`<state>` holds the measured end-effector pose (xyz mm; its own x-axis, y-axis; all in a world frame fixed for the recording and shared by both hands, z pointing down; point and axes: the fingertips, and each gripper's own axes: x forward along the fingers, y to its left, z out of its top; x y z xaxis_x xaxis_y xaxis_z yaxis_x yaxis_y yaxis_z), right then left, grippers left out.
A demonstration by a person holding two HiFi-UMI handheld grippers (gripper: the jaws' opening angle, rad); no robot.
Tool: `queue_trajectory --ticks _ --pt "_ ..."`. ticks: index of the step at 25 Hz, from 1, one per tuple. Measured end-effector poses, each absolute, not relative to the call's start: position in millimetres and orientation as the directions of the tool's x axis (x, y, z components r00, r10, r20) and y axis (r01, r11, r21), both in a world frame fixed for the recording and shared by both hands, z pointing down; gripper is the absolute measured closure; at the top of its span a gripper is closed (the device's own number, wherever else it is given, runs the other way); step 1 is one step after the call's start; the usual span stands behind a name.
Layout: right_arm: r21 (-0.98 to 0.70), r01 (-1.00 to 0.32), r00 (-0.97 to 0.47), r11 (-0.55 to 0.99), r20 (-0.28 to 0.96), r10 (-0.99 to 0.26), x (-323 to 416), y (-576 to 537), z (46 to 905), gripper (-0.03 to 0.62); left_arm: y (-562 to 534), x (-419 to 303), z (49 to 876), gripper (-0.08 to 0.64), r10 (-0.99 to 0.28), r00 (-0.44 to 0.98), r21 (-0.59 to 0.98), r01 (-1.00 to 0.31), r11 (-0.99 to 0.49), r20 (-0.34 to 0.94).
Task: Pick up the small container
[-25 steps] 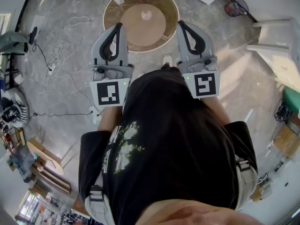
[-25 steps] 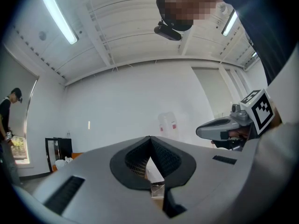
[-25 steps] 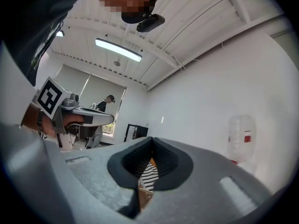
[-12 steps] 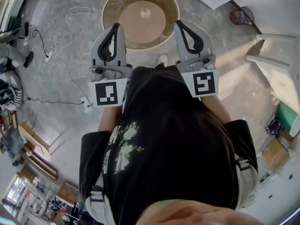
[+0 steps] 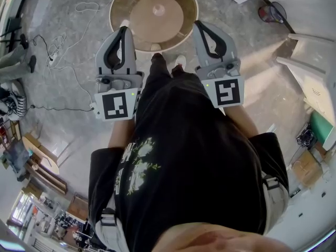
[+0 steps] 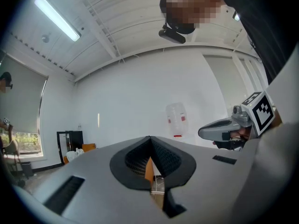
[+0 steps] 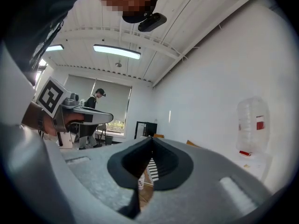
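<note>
A round wooden table [image 5: 184, 20] stands ahead at the top of the head view. A small pale round object [image 5: 158, 8], which may be the small container, sits at its middle. My left gripper [image 5: 124, 29] and right gripper [image 5: 199, 24] are held level side by side in front of the person's black shirt, short of the table's near rim. Both are shut with nothing between their jaws. In the left gripper view the left gripper [image 6: 150, 139] has its tips meeting. The right gripper view shows the same of the right gripper [image 7: 150, 140].
Cables [image 5: 63, 46] trail over the grey floor at the left. White furniture [image 5: 315, 51] stands at the right, with a dark round thing [image 5: 273, 12] beside it. A clear plastic jug [image 6: 176, 120] is against the white wall. Another person [image 7: 96, 101] stands far off by a window.
The person has stepped toward the table. Both grippers have shifted a little left in the head view, and a leg and shoes now show below the table's near rim.
</note>
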<state>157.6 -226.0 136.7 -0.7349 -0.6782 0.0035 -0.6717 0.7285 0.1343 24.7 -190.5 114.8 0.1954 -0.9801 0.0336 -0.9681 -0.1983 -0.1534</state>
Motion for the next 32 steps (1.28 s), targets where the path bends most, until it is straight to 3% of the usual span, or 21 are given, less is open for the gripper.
queue_trajectory --ticks 9,14,32 --pt "0.140 -0.711 -0.693 0.689 0.025 -0.720 153.6 -273.7 142.8 0.595 -244.9 14.4 106.5 0.558 -0.964 0.265 -0.150 -0.954 -0.258 -0.028" --pt "0.137 -0.737 -0.668 0.662 0.005 -0.745 141.9 -295.2 138.7 0.595 -265.3 3.1 103.2 0.558 -0.961 0.276 -0.170 -0.947 -0.272 0.000" --pt "0.157 -0.782 -0.613 0.603 -0.020 -0.790 49.7 -326.4 120.2 0.594 -303.8 -88.8 93.3 0.558 -0.938 0.346 -0.209 -0.919 -0.335 -0.016"
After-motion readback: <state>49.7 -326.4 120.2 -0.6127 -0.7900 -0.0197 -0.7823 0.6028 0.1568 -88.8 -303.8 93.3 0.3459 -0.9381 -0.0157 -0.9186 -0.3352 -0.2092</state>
